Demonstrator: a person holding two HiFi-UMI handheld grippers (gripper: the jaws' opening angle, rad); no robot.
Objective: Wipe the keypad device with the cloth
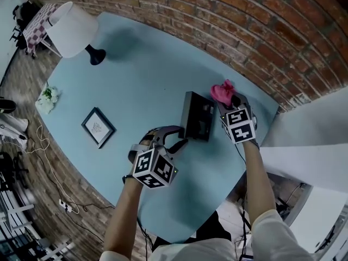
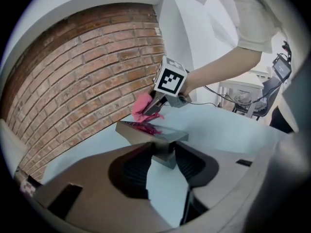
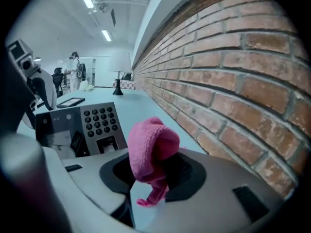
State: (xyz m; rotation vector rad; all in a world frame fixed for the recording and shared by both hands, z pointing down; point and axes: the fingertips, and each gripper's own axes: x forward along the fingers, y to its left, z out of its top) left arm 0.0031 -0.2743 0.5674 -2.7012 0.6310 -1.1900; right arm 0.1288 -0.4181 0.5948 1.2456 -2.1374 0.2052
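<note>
So you've got two grippers in play and exactly one of each task item. Your left gripper [image 2: 163, 161] sits low in the middle of the head view, its jaws pulled in most of the way and pinching the near edge of the one keypad device [image 1: 197, 116]. In the left gripper view that edge fills the gap between the two ribbed pads [image 2: 133, 171]. Your right gripper [image 3: 154, 171] is clamped tight on the single pink cloth [image 3: 151, 147], which bunches up above the jaws with a little tail hanging below them. The device lies flat on the light blue table [image 1: 141, 75], just right of center in the head view, between your two grippers. In the right gripper view you can see its grid of round black keys facing up, on the left side of the frame. The cloth sits right at the device's upper right corner, close to the brick wall [image 1: 228, 20]. Honestly I can't tell if it's actually touching the device or just beside it. Other stuff on the table, well apart from all that: one white lamp [image 1: 70, 29] at upper left, one small picture frame [image 1: 98, 126] lying flat left of center, and one bunch of white flowers [image 1: 48, 98] at the left edge.
</note>
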